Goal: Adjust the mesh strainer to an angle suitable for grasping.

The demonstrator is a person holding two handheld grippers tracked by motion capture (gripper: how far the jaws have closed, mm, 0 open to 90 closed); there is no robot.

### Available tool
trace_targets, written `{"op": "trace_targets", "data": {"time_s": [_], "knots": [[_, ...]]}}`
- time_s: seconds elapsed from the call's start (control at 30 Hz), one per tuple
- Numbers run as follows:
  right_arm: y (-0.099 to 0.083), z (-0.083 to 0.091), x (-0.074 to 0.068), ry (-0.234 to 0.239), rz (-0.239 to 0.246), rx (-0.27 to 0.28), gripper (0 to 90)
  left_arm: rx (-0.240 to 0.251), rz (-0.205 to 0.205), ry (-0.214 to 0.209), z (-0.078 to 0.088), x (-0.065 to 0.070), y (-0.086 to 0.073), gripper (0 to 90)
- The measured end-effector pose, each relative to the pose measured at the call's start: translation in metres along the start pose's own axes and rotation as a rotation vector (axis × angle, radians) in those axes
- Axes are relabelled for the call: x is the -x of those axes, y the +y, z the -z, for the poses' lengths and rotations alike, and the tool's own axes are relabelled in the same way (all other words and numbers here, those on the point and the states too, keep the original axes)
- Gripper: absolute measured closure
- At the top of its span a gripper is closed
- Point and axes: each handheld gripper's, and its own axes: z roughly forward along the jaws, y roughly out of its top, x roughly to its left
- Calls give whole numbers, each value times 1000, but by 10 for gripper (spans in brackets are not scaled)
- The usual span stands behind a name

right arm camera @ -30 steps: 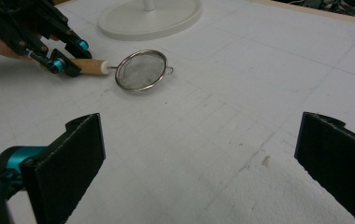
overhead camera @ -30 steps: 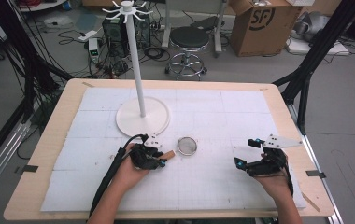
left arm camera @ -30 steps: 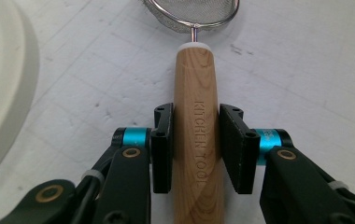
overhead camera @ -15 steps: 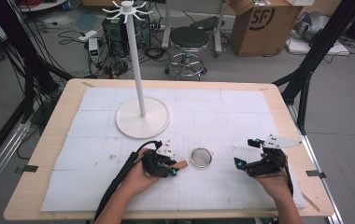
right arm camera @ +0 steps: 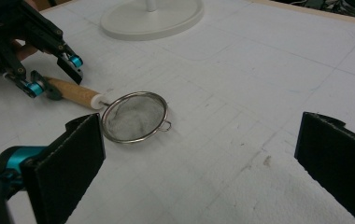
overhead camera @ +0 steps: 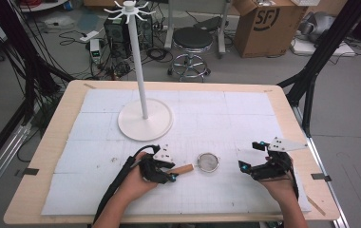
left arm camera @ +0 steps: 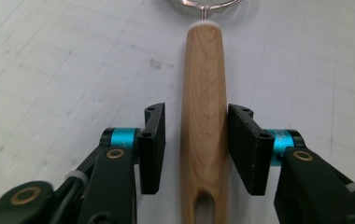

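Two claws on the white mat (overhead camera: pixel 226 118). Your right gripper (overhead camera: pixel 254 159) hangs wide open, holding nothing. Your left gripper (left arm camera: pixel 195 149) has just been easing apart, jaws loosely flanking the strainer (overhead camera: pixel 208 162)'s wooden handle (left arm camera: pixel 203 126), which lies flat between them.

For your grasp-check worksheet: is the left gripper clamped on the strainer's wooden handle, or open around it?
Open around it. In the left gripper view, the left gripper straddles the wooden handle; one pad looks close against it, with a visible gap at the other pad. Its jaws have just been opening.
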Motion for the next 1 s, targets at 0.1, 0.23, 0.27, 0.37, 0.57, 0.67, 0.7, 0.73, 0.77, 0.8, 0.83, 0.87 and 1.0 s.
{"op": "trace_targets", "data": {"time_s": [0.1,0.23,0.27,0.37,0.57,0.67,0.7,0.73,0.77,0.8,0.83,0.87,1.0], "knots": [[0,-1,0,-3,0,-2,5,0,2,-2,5,-2,-5,658],[0,-2,-1,0,6,-6,6,-4,-18,-8,4,1,-3,668],[1,-2,-1,1,4,-7,6,-4,-26,-12,3,2,-2,670],[1,-3,0,0,7,-1,6,1,-44,-26,0,6,1,673],[1,-2,0,1,4,-2,6,1,-82,-50,-11,16,12,674],[1,-1,0,0,4,4,6,-6,-104,-60,-17,21,18,674],[1,-1,0,2,5,5,6,-6,-104,-60,-17,21,18,674],[1,-1,0,2,8,7,6,-4,-118,-69,-22,25,22,674],[1,-1,0,1,7,6,6,3,-112,-74,-24,27,24,673],[1,-1,0,3,8,6,6,2,-121,-77,-26,29,26,673],[1,-1,0,3,4,5,6,2,-131,-77,-27,30,27,671],[1,-1,0,3,5,5,6,-2,-142,-74,-27,31,27,669],[1,-1,0,3,5,5,6,-1,-131,-67,-27,29,26,605]]}}
